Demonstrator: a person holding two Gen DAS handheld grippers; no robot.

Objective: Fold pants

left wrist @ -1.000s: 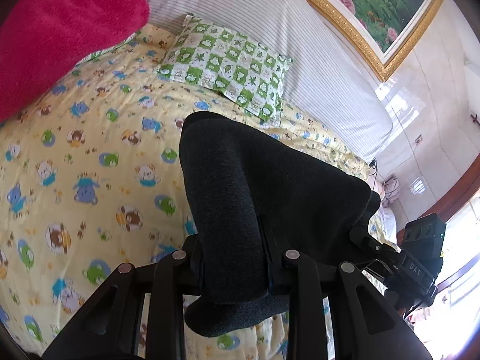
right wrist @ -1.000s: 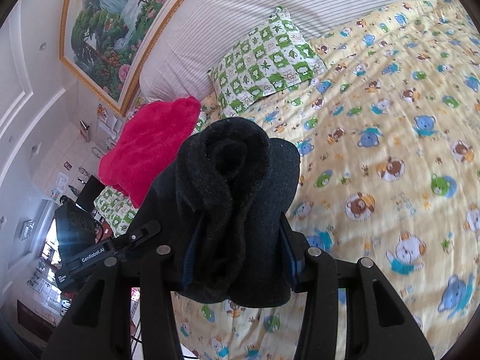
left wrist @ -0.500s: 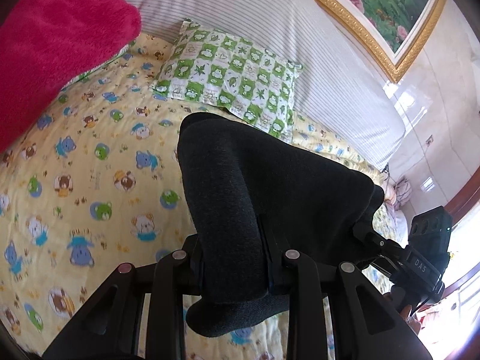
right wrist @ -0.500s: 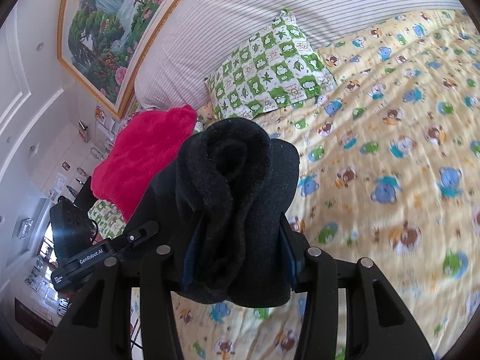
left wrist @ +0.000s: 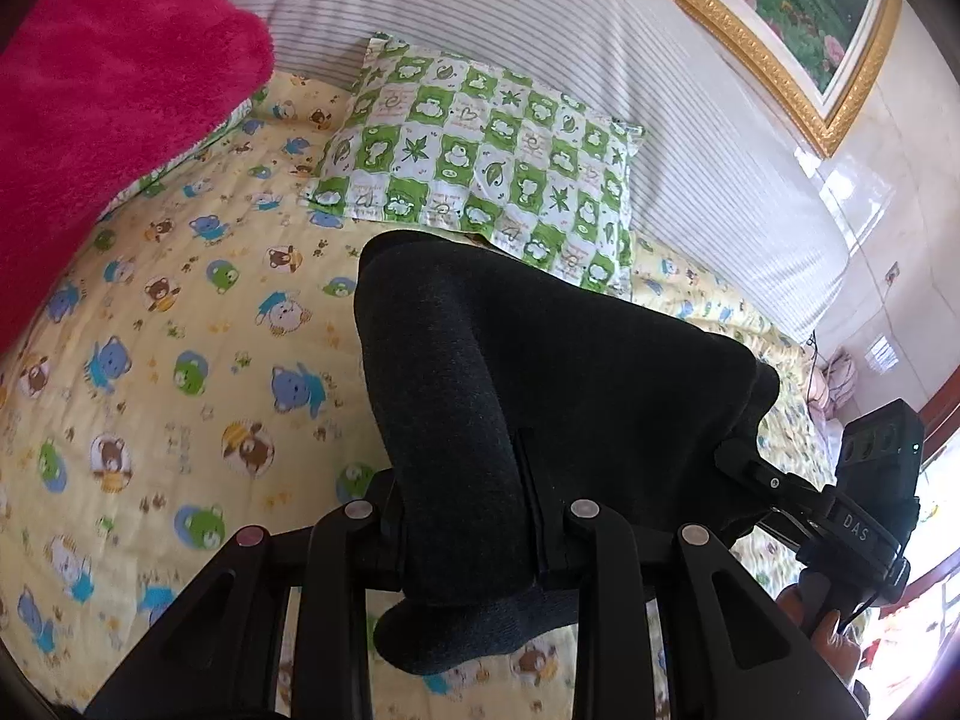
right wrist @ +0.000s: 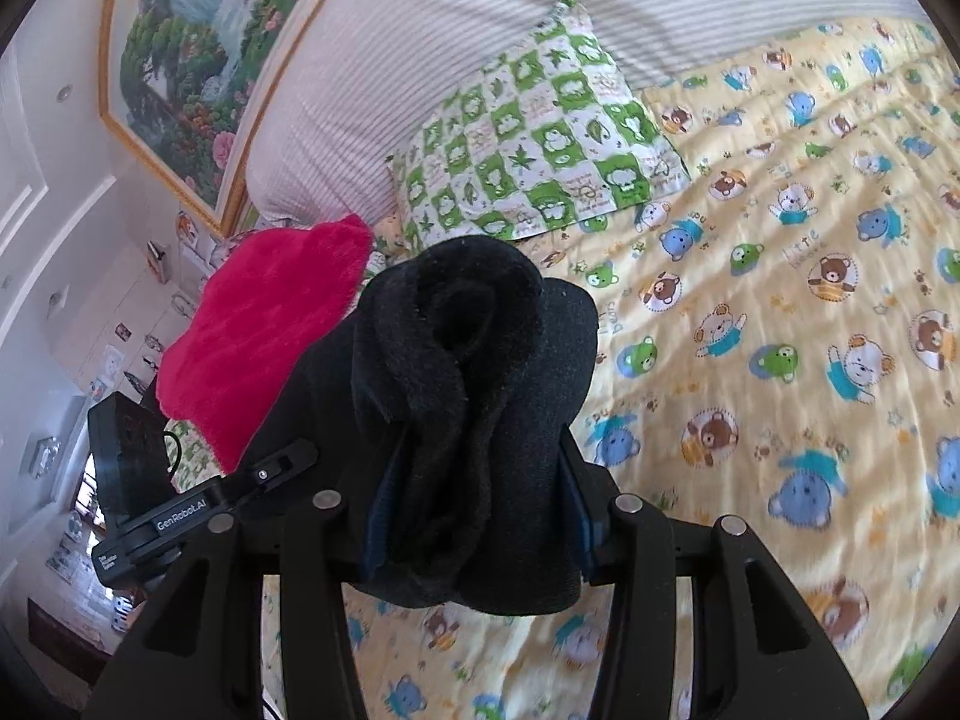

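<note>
The dark grey pants point(left wrist: 540, 372) hang folded in the air between both grippers, above the yellow bear-print bedspread point(left wrist: 150, 360). My left gripper point(left wrist: 474, 516) is shut on one end of the pants; the cloth bulges over and hides the fingertips. My right gripper point(right wrist: 474, 480) is shut on the other end, a thick bunched fold point(right wrist: 468, 372) that covers its fingertips. The right gripper shows at the right edge of the left wrist view point(left wrist: 864, 516), and the left gripper shows at the left of the right wrist view point(right wrist: 162, 504).
A green-and-white checked pillow point(left wrist: 486, 150) lies at the head of the bed against a striped headboard cushion point(left wrist: 540, 12). A magenta fleece blanket point(left wrist: 102, 78) is piled at the left. A gold-framed painting point(right wrist: 192, 60) hangs on the wall.
Both grippers have carried the pants forward toward the pillow and headboard; the pillow looms larger in both views. The grip on the pants is unchanged.
</note>
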